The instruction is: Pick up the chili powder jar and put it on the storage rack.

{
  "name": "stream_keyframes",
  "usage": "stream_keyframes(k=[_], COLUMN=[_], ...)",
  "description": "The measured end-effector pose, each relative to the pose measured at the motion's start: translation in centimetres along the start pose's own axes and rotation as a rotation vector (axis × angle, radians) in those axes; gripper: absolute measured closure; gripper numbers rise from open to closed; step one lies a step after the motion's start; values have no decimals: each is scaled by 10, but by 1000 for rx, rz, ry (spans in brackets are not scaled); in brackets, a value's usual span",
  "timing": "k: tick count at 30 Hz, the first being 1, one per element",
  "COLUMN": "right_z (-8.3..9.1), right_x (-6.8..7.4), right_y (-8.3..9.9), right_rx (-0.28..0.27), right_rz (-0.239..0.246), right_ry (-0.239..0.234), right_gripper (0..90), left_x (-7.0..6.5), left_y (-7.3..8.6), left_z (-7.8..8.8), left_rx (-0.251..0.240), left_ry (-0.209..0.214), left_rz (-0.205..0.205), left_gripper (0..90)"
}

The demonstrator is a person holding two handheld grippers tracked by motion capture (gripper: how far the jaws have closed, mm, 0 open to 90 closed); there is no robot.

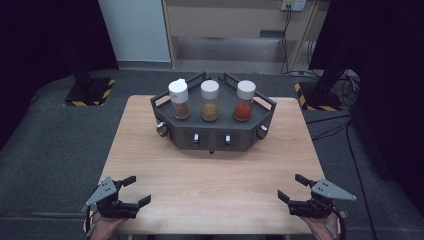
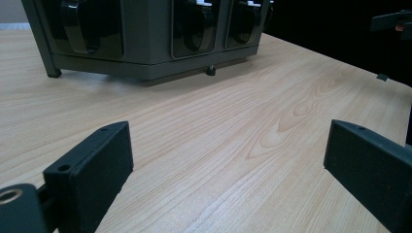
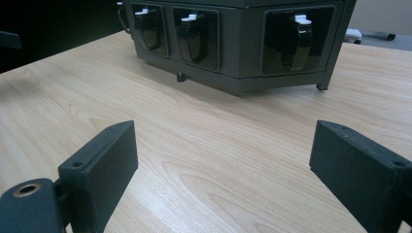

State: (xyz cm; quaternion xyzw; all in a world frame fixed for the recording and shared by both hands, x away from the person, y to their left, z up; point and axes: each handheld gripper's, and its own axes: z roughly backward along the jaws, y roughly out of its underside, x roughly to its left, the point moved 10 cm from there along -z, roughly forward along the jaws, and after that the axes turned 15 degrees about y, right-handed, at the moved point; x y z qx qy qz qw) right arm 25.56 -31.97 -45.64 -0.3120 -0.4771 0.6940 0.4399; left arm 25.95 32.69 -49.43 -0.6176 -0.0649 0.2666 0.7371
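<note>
Three white-capped glass spice jars upright in dark angular metal rack, within reach | left gripper, right gripper: jaws spread, empty (poised near table's front edge, ready to approach)

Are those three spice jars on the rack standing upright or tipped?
Upright: the three jars stand in a row on the rack, white caps on top.

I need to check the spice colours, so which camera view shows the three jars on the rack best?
The high view: all three jars, brown, tan and red, stand in a row on the dark rack, caps and contents plain. Both gripper views catch the rack's lower front, not the jars.
</note>
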Motion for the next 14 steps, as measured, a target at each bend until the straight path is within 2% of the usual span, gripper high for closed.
stream_keyframes(k=[14], right_z=[-1], right_x=[-1], right_y=[1], right_rx=[5], right_rz=[-5], right_ry=[-2], right_gripper=[101], left_x=[0], left_y=[0], left_z=[0], left_rx=[-3], left_ry=[0], left_rz=[-2], left_gripper=[27])
